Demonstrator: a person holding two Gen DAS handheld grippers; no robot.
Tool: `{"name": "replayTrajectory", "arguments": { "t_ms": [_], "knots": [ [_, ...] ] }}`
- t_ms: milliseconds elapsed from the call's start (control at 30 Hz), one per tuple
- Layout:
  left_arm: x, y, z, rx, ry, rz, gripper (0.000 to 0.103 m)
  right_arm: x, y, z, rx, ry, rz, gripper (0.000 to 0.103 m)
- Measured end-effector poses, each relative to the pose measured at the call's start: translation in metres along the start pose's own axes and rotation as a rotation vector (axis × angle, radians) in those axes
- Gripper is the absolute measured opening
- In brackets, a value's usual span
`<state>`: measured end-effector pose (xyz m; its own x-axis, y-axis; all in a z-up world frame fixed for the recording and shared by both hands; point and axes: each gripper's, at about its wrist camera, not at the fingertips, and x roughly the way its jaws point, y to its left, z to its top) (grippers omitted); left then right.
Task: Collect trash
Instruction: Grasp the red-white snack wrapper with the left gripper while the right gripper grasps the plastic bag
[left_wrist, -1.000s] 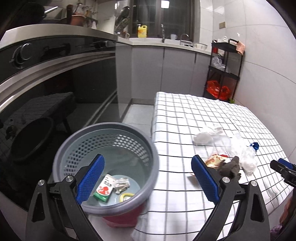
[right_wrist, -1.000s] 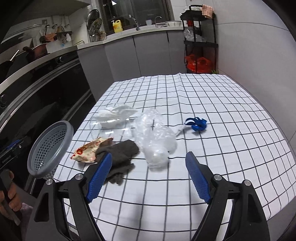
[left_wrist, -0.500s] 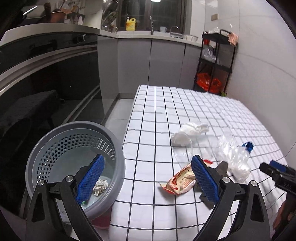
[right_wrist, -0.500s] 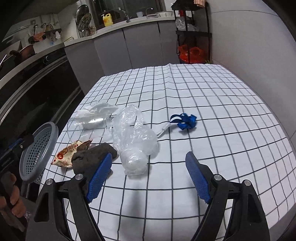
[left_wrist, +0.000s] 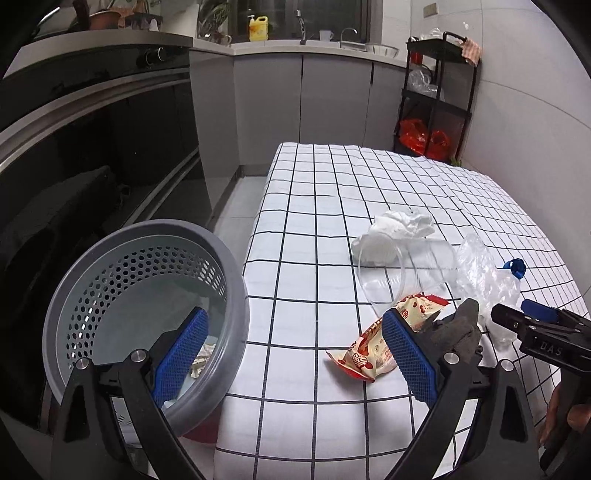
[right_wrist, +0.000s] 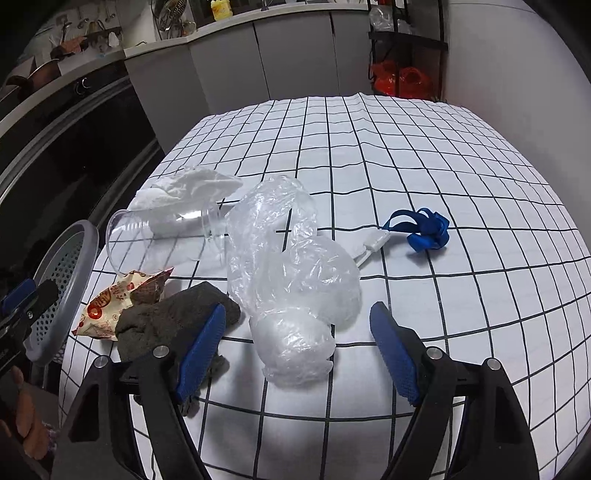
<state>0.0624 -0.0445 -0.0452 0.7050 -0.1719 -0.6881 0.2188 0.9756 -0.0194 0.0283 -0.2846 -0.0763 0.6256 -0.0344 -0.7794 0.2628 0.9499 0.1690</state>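
Note:
A grey mesh trash basket (left_wrist: 147, 295) stands at the table's left edge, with crumpled paper inside. On the checked tablecloth (left_wrist: 325, 206) lie a red snack wrapper (left_wrist: 373, 354), a dark rag (right_wrist: 173, 321), a clear plastic bag (right_wrist: 295, 280), a tipped clear cup (right_wrist: 162, 236), white tissue (right_wrist: 192, 188) and a blue ribbon (right_wrist: 424, 229). My left gripper (left_wrist: 295, 358) is open, one finger over the basket, the other by the wrapper. My right gripper (right_wrist: 295, 347) is open, straddling the near end of the plastic bag.
Dark oven fronts (left_wrist: 92, 129) and grey cabinets (left_wrist: 314, 107) line the left and back. A black rack (left_wrist: 439, 96) with red bags stands at the far right by the wall. The far half of the table holds nothing but cloth.
My left gripper has swung right from over the basket toward the table and wrapper. My right gripper has moved forward, closer to the plastic bag and rag.

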Motion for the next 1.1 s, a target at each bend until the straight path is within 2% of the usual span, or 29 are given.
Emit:
{"name": "replayTrajectory", "arguments": {
  "t_ms": [67,133,200,300,600,967,1067,1100],
  "knots": [
    [0.002,-0.001,-0.001,0.004,0.012,-0.01,0.093,0.003,0.002,0.0,-0.011,0.005,-0.002,0.076],
    [0.003,-0.004,-0.002,0.014,0.016,-0.013,0.093,0.007,0.005,0.0,-0.027,0.022,-0.009,0.056],
    [0.004,-0.006,-0.003,0.027,0.018,-0.017,0.093,0.01,0.004,-0.001,-0.026,0.04,0.009,0.044],
    [0.005,-0.009,-0.005,0.041,0.03,-0.029,0.093,0.003,0.006,-0.001,-0.031,0.018,0.018,0.039],
    [0.016,-0.015,-0.009,0.068,0.068,-0.065,0.093,-0.029,-0.002,0.001,0.033,-0.055,0.097,0.038],
    [0.048,-0.026,-0.009,0.067,0.13,-0.123,0.091,-0.034,-0.007,0.003,0.064,-0.056,0.148,0.038],
    [0.058,-0.031,-0.008,0.07,0.151,-0.152,0.075,-0.035,-0.008,0.002,0.064,-0.054,0.153,0.038],
    [0.059,-0.032,-0.009,0.072,0.159,-0.157,0.064,-0.036,-0.009,0.002,0.064,-0.054,0.155,0.038]
  ]
}}
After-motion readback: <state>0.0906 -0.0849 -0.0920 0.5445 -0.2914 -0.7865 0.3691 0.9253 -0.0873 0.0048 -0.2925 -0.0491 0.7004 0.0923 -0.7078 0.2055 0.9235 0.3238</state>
